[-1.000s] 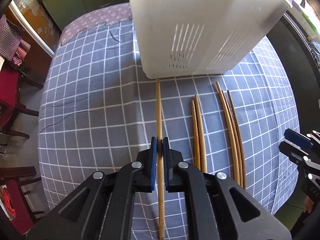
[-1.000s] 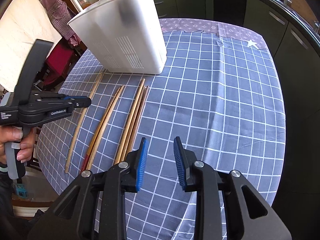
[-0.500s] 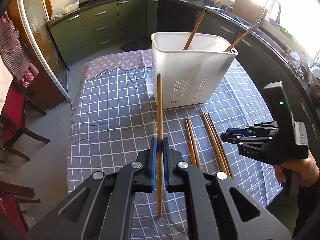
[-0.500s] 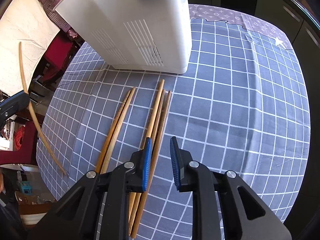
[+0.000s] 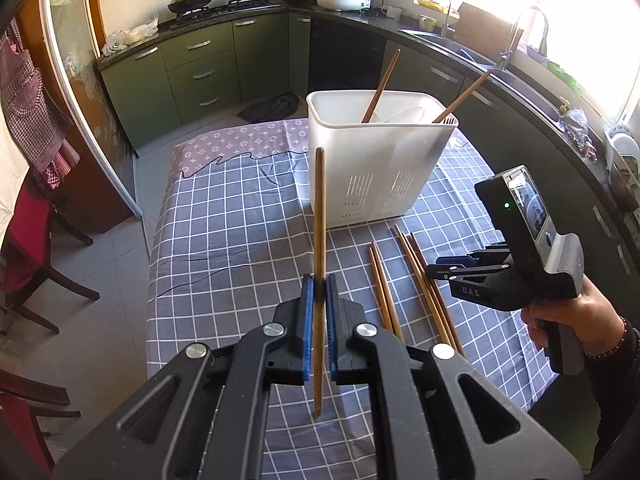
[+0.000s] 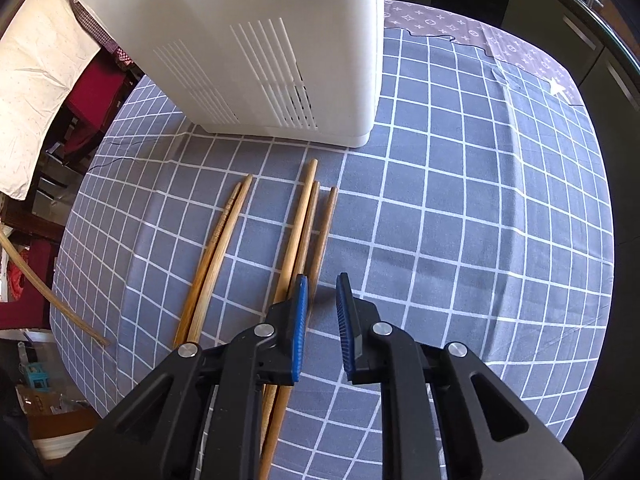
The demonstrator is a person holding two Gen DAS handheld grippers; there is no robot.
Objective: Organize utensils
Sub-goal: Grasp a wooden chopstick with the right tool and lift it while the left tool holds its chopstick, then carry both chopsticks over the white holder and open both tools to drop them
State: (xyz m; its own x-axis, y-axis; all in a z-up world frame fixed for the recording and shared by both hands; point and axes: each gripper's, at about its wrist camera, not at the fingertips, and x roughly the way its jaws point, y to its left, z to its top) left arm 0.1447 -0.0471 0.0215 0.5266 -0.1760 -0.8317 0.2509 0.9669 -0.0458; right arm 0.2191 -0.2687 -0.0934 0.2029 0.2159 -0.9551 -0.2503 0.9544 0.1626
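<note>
Five chopsticks [image 6: 296, 236] lie on the checked tablecloth [image 6: 460, 216] in front of the white utensil basket [image 5: 380, 168]: a pair on the left, a trio on the right, all with their long axis running from me toward the basket.

Left gripper [image 5: 319, 292]: pads clamped on a sixth chopstick [image 5: 319, 216], held off the cloth, tip aimed up toward the basket rim. Two chopsticks [image 5: 380, 88] stand in the basket already.

Right gripper [image 6: 323, 312]: nose-down over the trio, jaws narrowly apart, nothing pinched. Its jaws have just been closing. The rightmost chopstick of the trio [image 6: 325, 232] runs toward the gap between the pads; I cannot tell whether it lies inside the gap, as the left pad covers its near end. The other two pass under the left finger.

Key relation: the held stick's axis lines up with the basket's near wall, and the basket sits straight ahead of the left gripper, well apart. I judge the next move needs lift and a forward carry so the tip clears the rim. The left hand is nearer to a drop; the right is nearer to the loose sticks.

Against a second ago: the left's stick lay flat on the cloth with the basket looming close; now it is raised and the whole kitchen shows. The right stood wider open and off to the side of the sticks; now it is over them.
</note>
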